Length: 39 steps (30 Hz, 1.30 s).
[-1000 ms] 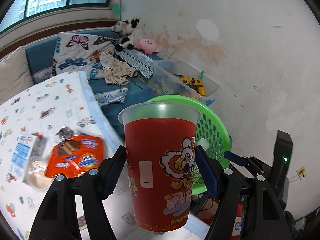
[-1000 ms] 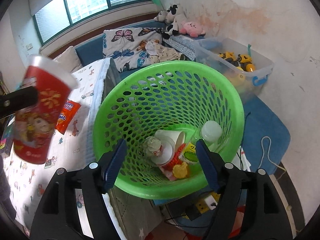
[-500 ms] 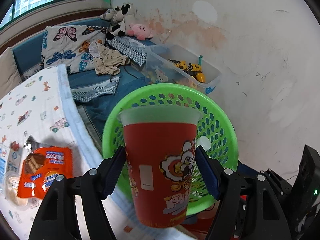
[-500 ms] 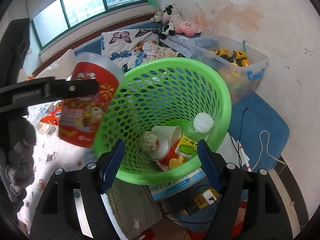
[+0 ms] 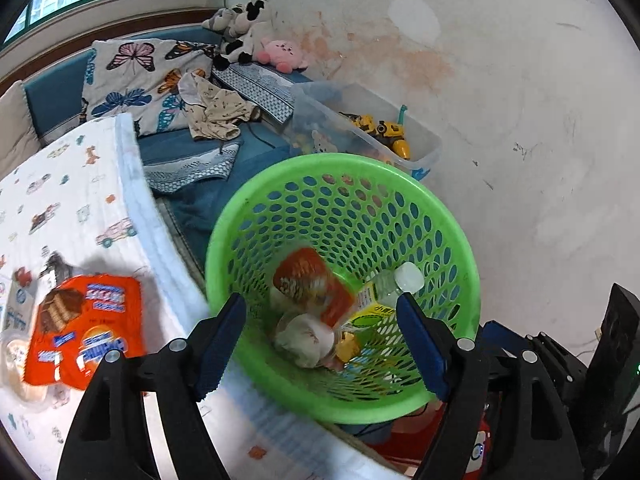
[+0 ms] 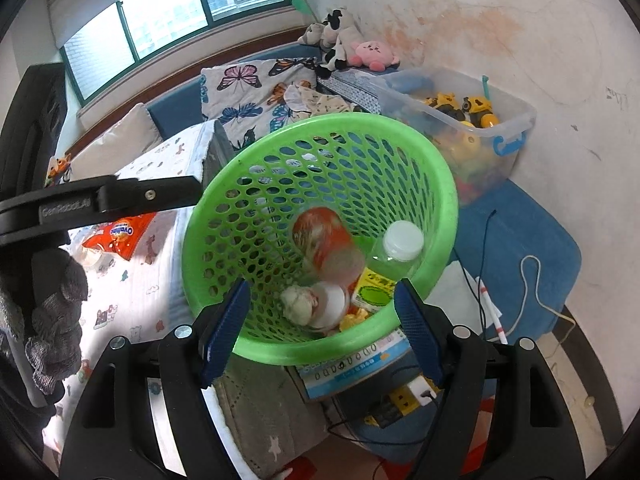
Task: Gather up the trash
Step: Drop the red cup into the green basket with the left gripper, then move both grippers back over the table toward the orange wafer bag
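The red printed paper cup [image 5: 310, 286] lies blurred inside the green perforated basket [image 5: 452, 232], mouth down, above a white cup, a plastic bottle [image 5: 400, 280] and a yellow-green carton. My left gripper [image 5: 320, 344] is open and empty above the basket's near rim. My right gripper [image 6: 322, 328] is open and empty, also over the near rim of the basket [image 6: 440, 184]; the cup [image 6: 326, 246] and bottle [image 6: 398, 240] show there too. An orange snack packet [image 5: 86, 328] and a milk carton [image 5: 16, 304] lie on the cartoon-print cloth.
A bed or table with a white cartoon-print cover [image 5: 72, 208] is at left. A clear toy bin [image 6: 460, 120] stands by the stained wall. Cushions and plush toys [image 5: 256, 40] lie at the back. Cables and a power strip [image 6: 416, 392] lie on the floor.
My left gripper has opened and let the red cup go; the cup has dropped into the green basket. The right gripper has stayed over the basket, open.
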Each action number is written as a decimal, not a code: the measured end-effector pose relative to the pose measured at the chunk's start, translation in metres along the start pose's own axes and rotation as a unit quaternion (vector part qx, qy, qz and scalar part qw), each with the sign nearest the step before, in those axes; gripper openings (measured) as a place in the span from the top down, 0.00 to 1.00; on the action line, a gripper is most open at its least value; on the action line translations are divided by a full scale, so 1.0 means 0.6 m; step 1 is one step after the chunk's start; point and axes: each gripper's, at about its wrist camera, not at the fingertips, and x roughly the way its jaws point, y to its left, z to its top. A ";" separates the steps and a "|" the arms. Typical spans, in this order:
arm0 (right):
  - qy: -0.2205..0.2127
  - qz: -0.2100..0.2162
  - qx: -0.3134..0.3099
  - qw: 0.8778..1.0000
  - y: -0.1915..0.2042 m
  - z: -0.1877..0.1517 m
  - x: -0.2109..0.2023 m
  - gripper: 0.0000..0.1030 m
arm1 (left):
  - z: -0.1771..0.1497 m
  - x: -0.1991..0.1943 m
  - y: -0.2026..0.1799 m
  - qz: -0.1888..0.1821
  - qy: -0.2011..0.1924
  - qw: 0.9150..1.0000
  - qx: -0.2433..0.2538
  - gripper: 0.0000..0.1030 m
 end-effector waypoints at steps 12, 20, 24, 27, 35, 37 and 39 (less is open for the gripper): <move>0.001 0.019 -0.022 1.000 0.049 0.000 0.000 0.28 | -0.055 -0.090 0.056 0.027 -0.033 0.999 -0.007 0.28; 0.007 0.039 -0.053 0.998 0.102 0.006 0.010 0.23 | -0.080 -0.153 0.117 0.055 -0.056 0.997 -0.027 0.28; 0.008 0.051 -0.070 0.996 0.128 0.011 0.017 0.23 | -0.091 -0.184 0.156 0.074 -0.067 0.994 -0.040 0.28; 0.011 0.064 -0.085 0.994 0.153 0.015 0.025 0.21 | -0.104 -0.209 0.194 0.093 -0.072 0.992 -0.055 0.28; 0.019 0.101 -0.129 0.986 0.213 0.032 0.052 0.16 | -0.137 -0.252 0.263 0.118 -0.081 0.985 -0.094 0.28; 0.024 0.117 -0.145 0.982 0.229 0.037 0.060 0.15 | -0.145 -0.258 0.275 0.121 -0.081 0.984 -0.101 0.28; 0.029 0.130 -0.165 0.977 0.245 0.042 0.069 0.14 | -0.152 -0.262 0.286 0.122 -0.079 0.984 -0.106 0.28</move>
